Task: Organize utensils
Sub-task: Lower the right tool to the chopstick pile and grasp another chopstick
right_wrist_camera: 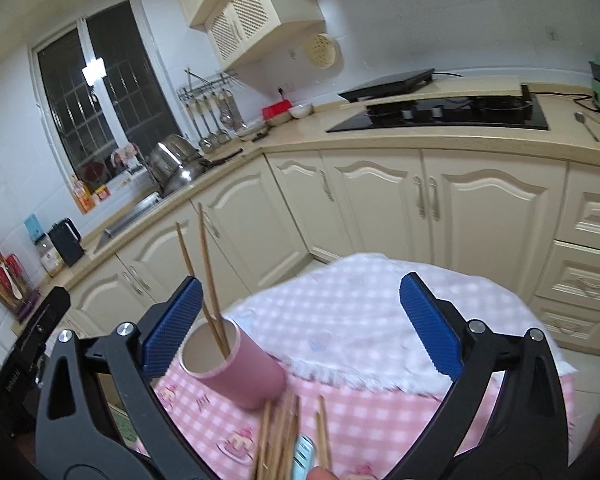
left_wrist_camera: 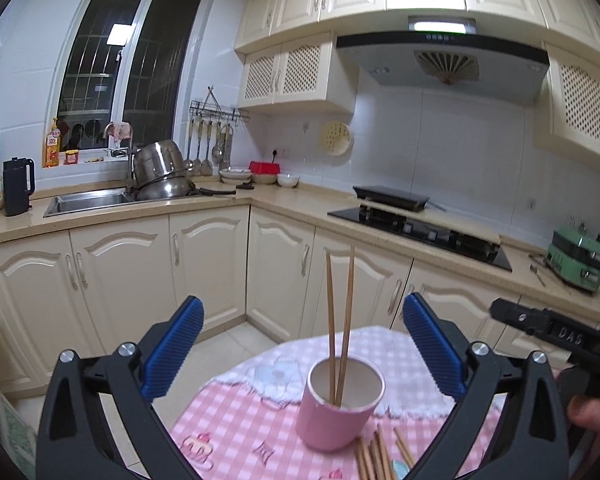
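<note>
Both tongs stood wide open and gripped nothing: the left tongs framed the pink cup, and the right tongs hung over the table with the cup beside their left finger.

The table wore a pink checked cloth with a white lace piece over it; its near edge was cut off by the frame in both views.

The pink cup stood upright on the cloth, partly hidden behind the blue pad in the right wrist view.

Two chopsticks in the cup leaned close together, their lower ends lost inside it.

Loose chopsticks lay on the cloth just beside the cup, cut off at the bottom edge; in the right wrist view they were blurred and could not be counted.
</note>
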Tool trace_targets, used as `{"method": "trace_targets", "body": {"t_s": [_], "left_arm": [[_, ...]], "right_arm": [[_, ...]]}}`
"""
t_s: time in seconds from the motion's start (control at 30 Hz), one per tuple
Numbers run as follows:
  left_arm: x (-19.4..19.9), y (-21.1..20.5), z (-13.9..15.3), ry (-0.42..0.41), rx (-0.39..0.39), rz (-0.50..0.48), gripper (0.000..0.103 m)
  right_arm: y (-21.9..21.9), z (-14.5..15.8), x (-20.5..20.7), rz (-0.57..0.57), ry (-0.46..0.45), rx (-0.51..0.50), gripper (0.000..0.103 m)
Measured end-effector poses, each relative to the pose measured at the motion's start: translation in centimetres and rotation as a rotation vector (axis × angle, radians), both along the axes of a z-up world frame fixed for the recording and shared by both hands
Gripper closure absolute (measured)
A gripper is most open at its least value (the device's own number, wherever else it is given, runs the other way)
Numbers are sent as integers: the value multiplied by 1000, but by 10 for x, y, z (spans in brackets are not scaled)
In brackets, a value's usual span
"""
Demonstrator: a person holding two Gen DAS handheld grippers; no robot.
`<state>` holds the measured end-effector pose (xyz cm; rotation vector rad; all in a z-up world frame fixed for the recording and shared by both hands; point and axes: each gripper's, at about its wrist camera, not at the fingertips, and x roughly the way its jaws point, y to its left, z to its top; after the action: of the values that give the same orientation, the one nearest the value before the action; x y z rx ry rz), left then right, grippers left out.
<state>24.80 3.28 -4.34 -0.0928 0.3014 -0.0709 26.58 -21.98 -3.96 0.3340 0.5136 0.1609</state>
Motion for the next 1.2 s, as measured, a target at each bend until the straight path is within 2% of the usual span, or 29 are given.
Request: {"method": "trace_targets", "body": {"t_s": [0.27,0.53,0.93,1.13,1.2], "left_arm": [[-19,-8,-10,67,55,-8,5],[-26,-17,-31,140,107,-17,5],[-26,-22,-73,259,150,-50,5],[-18,-26,-97,343,177,-77,5],[-15,-31,-108,382,191,-98,5]], "right_arm": [[-12,-11,-25,-2,68,-74,6],[-17,-35,-44,6,139,-95,6],[1,-71,-49,78,233,-174,6],[15,-101,-44,139,325,-239,7],[21,-111,-43,159,355,-267,16]]}}
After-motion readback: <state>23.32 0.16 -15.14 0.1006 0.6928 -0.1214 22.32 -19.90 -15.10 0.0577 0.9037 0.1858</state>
